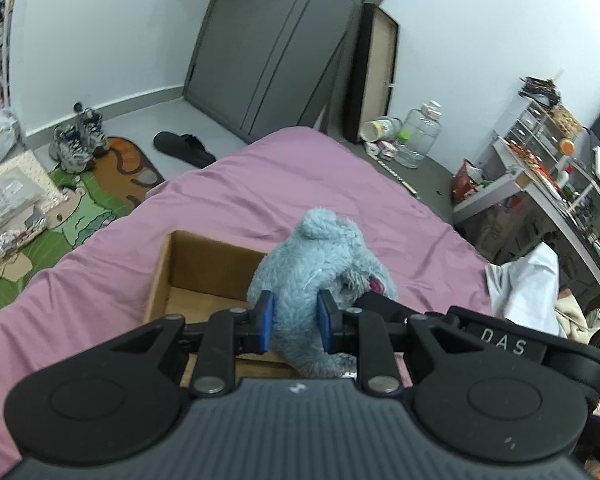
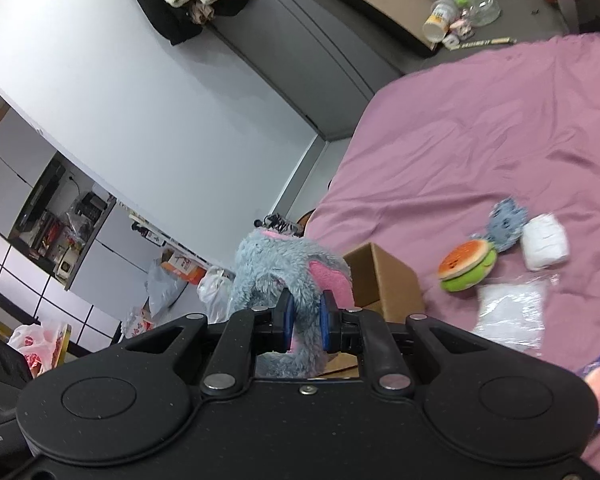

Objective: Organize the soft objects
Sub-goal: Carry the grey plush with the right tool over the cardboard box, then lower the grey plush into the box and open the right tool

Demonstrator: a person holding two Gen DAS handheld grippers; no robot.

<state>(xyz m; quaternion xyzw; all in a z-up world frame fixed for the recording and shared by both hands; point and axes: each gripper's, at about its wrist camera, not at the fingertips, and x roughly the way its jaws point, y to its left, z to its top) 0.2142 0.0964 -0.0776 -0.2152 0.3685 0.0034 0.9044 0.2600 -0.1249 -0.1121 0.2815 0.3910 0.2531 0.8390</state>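
Left gripper (image 1: 295,322) clamped on fuzzy blue plush toy (image 1: 320,264), blue pads pressed into its body; the toy hangs above the near right corner of an open cardboard box (image 1: 188,268) on the pink bedsheet (image 1: 300,176). What shows of the box interior is bare cardboard floor; the rest is hidden behind toy and gripper.

Right gripper (image 2: 305,322) is also clenched on the same plush toy (image 2: 284,268), gripping a fuzzy limb with pink patch showing.

Only the right wrist view shows loose items on the sheet right of the box (image 2: 384,280): burger plush (image 2: 466,266), small blue plush (image 2: 506,226), white rolled bundle (image 2: 544,246), clear plastic bag (image 2: 510,312).

Only the left wrist view shows sneakers (image 1: 78,140), a black slipper (image 1: 184,148) and a clear jar (image 1: 418,136) on the floor.
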